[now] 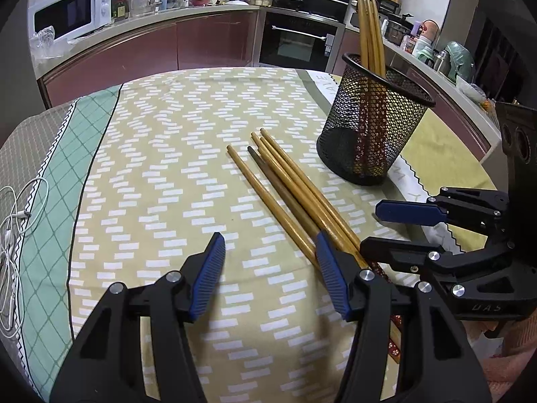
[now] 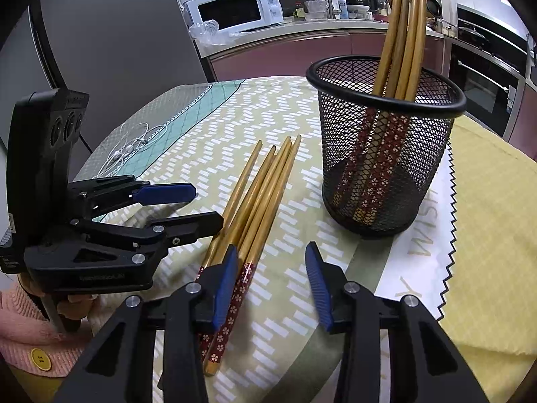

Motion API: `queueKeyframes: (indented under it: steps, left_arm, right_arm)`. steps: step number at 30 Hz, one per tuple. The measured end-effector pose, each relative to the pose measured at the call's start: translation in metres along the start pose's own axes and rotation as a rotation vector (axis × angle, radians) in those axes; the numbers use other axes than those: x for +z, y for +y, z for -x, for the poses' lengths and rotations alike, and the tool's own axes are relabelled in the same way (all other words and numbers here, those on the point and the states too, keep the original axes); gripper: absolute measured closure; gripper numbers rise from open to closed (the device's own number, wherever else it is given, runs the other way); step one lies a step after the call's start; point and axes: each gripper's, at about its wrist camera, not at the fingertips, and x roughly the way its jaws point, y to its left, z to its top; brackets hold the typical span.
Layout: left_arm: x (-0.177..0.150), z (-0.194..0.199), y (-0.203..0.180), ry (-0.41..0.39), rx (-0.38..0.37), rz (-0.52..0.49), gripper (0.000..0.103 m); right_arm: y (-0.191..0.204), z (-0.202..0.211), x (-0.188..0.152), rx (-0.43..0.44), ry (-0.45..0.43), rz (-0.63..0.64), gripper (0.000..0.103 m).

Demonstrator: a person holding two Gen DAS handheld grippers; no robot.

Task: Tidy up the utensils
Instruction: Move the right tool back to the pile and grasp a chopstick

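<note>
Chopsticks (image 1: 295, 198) lie in a loose bundle on the patterned cloth (image 1: 161, 154) covering the bench, tips fanned toward the kitchen, just beside the black mesh cup (image 2: 386, 154), which has more chopsticks standing in it. Left hand-held gripper (image 1: 270, 268) is low over the cloth, jaws apart, nothing between them, one pad at the bundle's edge. Right hand-held gripper (image 2: 272, 278) has its jaws parted too, gripping nothing, its left pad over the flowered handle ends.
</note>
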Motion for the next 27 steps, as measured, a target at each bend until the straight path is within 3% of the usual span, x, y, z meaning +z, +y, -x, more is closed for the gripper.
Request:
queueKeyframes:
  steps: [18,23,27]
  left_arm:
    - [0.007,-0.011,-0.007,0.026,0.036,-0.056,0.050]
    - [0.008,-0.011,-0.007,0.036,0.026,-0.066,0.064]
    - [0.010,-0.012,-0.004,0.043,0.017,-0.067,0.074]
  right_arm:
    - [-0.003,-0.004,-0.002,-0.045,0.013,0.016,0.065]
    - [-0.002,-0.004,0.000,-0.068,0.020,0.023,0.066]
    - [0.003,-0.011,0.004,-0.114,0.037,0.052,0.074]
